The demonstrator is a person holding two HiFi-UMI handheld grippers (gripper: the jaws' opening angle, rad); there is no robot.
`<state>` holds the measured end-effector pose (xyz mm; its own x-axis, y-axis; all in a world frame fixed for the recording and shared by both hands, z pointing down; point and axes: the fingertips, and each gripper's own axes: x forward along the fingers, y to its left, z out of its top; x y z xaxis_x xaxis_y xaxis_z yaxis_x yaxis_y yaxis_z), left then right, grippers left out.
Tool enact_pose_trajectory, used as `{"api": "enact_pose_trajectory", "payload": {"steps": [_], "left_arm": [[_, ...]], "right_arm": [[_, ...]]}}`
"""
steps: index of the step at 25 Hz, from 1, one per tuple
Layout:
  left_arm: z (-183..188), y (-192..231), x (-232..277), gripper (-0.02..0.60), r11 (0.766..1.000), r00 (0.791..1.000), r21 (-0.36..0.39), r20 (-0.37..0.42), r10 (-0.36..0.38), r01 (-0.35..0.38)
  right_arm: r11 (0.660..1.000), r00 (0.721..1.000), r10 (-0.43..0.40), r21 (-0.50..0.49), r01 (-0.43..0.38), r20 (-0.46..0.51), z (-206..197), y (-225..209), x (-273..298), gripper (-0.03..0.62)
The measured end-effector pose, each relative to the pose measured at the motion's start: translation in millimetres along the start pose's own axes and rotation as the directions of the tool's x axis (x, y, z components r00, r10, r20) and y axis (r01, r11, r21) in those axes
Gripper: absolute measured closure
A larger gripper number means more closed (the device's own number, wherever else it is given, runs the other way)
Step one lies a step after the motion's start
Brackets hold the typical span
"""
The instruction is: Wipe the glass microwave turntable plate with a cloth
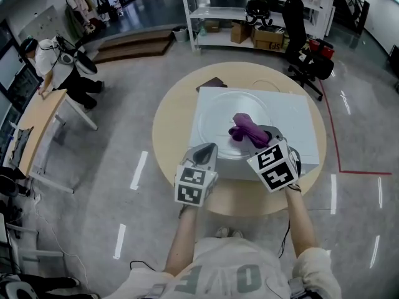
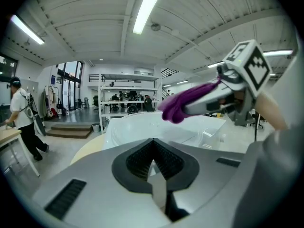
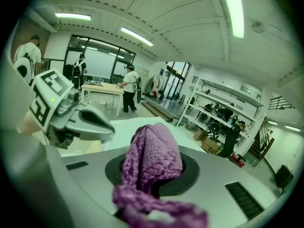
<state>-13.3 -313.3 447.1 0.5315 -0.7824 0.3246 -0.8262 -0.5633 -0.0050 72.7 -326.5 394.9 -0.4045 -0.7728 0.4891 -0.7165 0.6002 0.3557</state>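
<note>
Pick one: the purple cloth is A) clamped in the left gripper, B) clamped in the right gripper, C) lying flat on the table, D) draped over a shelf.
B: the right gripper has its jaws closed on the purple cloth, over the glass plate.

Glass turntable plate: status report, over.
Left gripper clamped on near rim of round clear glass turntable plate. Right gripper grips purple knitted cloth over the plate. Nothing in the way.

A person in a white shirt is leaning over a wooden desk; a black office chair is standing beside white shelving carrying cardboard boxes.
</note>
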Motion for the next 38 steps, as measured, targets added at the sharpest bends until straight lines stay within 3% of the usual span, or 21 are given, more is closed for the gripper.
{"api": "enact_pose_trajectory", "payload": {"steps": [3,7,12,24,38], "left_arm": [[0,1,0,0.578,1.0,1.0,0.003,-0.006,-0.004,0.004],[2,0,0,0.578,1.0,1.0,-0.007,-0.002,-0.007,0.007],[4,1,0,0.578,1.0,1.0,-0.022,-0.004,-0.015,0.015],[2,1,0,0.578,1.0,1.0,-0.013,-0.012,-0.009,0.008],[2,3,1,0.578,1.0,1.0,-0.01,-0.009,0.004,-0.004]], "right_arm": [[0.997,0.999,-0.043,0.068,0.041,0.025,19,-41,29,0.546],[0.991,0.993,-0.107,0.074,0.11,-0.038,24,-87,72,0.546],[0.992,0.991,-0.085,0.089,0.095,-0.107,13,-103,110,0.546],[0.995,0.991,-0.008,0.098,0.021,-0.132,-1,-87,112,0.546],[0.993,0.993,0.061,0.11,-0.05,-0.098,-37,2,13,0.546]]}}
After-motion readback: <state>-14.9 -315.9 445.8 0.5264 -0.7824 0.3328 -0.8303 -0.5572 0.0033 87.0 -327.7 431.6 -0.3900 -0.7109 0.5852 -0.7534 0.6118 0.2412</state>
